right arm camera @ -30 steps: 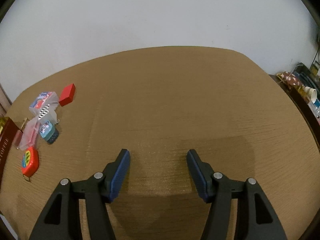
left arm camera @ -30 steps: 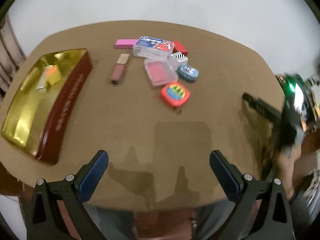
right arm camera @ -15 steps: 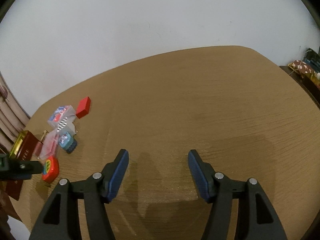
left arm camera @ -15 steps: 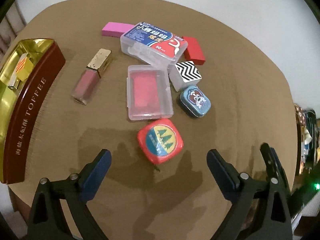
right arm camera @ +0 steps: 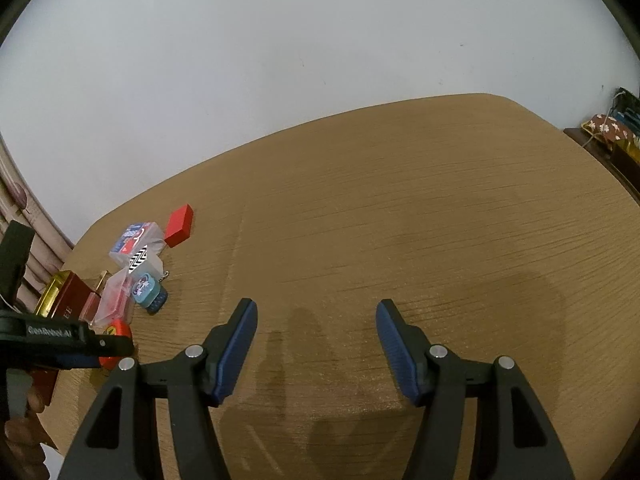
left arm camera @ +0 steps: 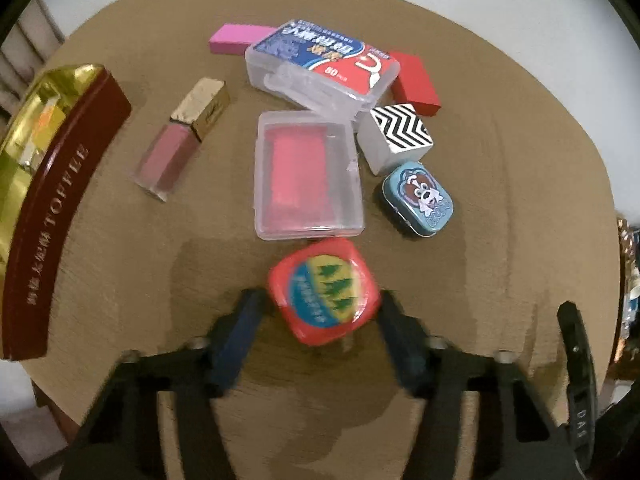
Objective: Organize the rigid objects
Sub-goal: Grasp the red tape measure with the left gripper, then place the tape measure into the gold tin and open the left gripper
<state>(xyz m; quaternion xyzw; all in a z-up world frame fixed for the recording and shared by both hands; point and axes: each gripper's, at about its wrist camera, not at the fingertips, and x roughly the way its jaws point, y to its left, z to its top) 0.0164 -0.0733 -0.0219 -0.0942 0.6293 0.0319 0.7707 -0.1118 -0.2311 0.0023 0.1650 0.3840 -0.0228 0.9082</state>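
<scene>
A red square tape measure (left arm camera: 323, 292) with a blue and yellow tree label lies on the brown table (left arm camera: 500, 208). My left gripper (left arm camera: 320, 300) points steeply down at it. Its jaws are closing, and a blue pad sits against each side of the tape measure. Behind it lie a clear case with a pink insert (left arm camera: 308, 176), a blue dog tin (left arm camera: 418, 200), a zigzag-topped box (left arm camera: 396, 136), a floss-pick box (left arm camera: 324, 68), a red block (left arm camera: 414, 80), a pink block (left arm camera: 236, 38) and a lip gloss (left arm camera: 180, 140). My right gripper (right arm camera: 316, 320) hangs open over bare table.
A maroon toffee tin (left arm camera: 60, 200) with a gold inside stands open at the left edge, with a small item in it. In the right wrist view the object cluster (right arm camera: 140, 272) sits far left and a cluttered shelf (right arm camera: 612, 128) lies beyond the table's right corner.
The left gripper has moved forward and down over the cluster, and its jaws have come in from wide apart onto the red tape measure. The right gripper has barely shifted and stays open.
</scene>
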